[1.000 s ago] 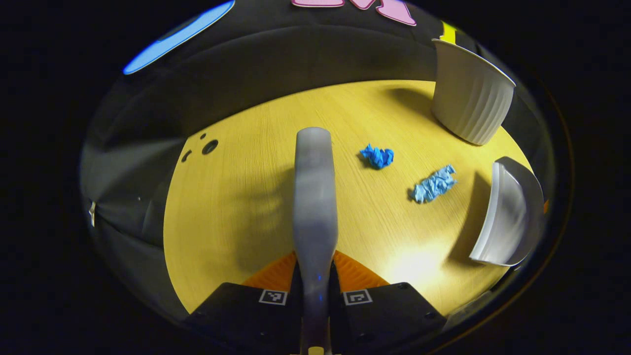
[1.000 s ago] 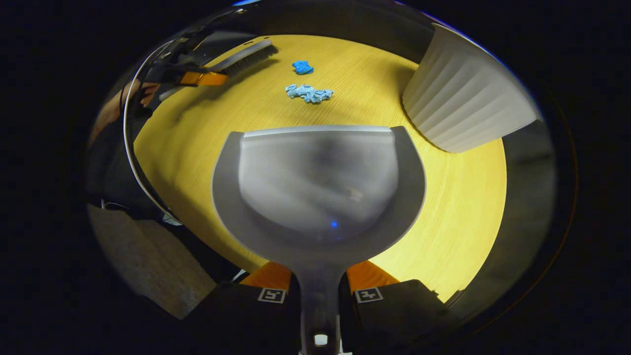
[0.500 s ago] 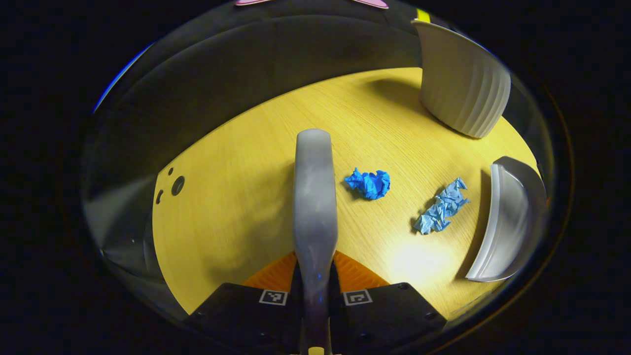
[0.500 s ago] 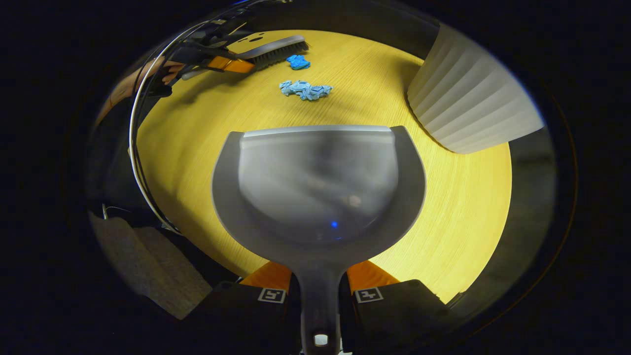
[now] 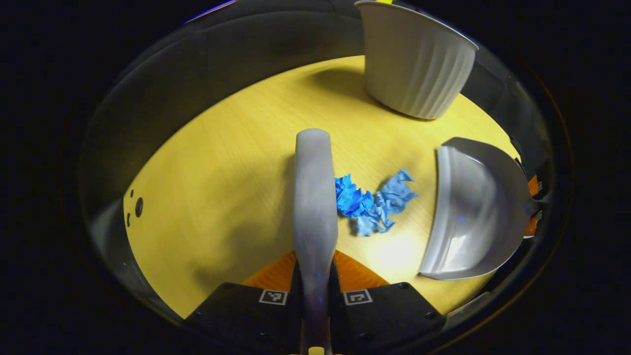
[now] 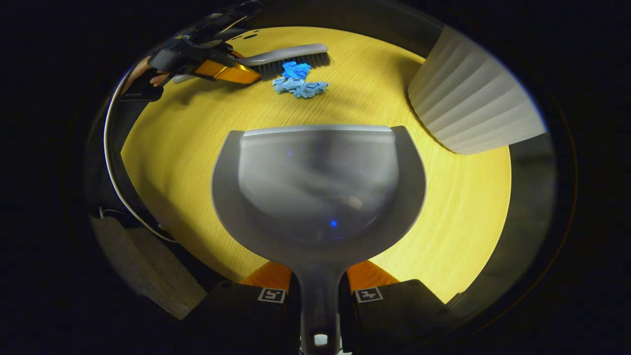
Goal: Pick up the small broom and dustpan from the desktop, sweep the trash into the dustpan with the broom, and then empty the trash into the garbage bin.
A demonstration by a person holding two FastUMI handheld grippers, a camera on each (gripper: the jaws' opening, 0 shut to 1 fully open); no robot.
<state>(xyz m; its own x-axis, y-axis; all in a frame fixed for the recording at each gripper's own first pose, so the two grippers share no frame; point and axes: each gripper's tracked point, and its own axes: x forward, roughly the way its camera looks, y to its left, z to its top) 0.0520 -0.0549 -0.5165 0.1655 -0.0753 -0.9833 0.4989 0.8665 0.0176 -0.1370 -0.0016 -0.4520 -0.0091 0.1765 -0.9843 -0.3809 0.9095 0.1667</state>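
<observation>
In the right gripper view, the dustpan (image 6: pixel 318 182) sits in the near middle of the surface (image 6: pixel 458 207), its open lip facing away. Beyond the lip lie two paper wads (image 6: pixel 298 81), touching each other. The broom (image 6: pixel 291 53) lies just behind them, apparently touching the farther wad. The bin (image 6: pixel 471 96) stands on the surface to the right, apart from the dustpan. In the left gripper view, the wads (image 5: pixel 372 202) lie between the broom (image 5: pixel 313 197) and the dustpan (image 5: pixel 475 207), with the bin (image 5: pixel 414 64) behind.
</observation>
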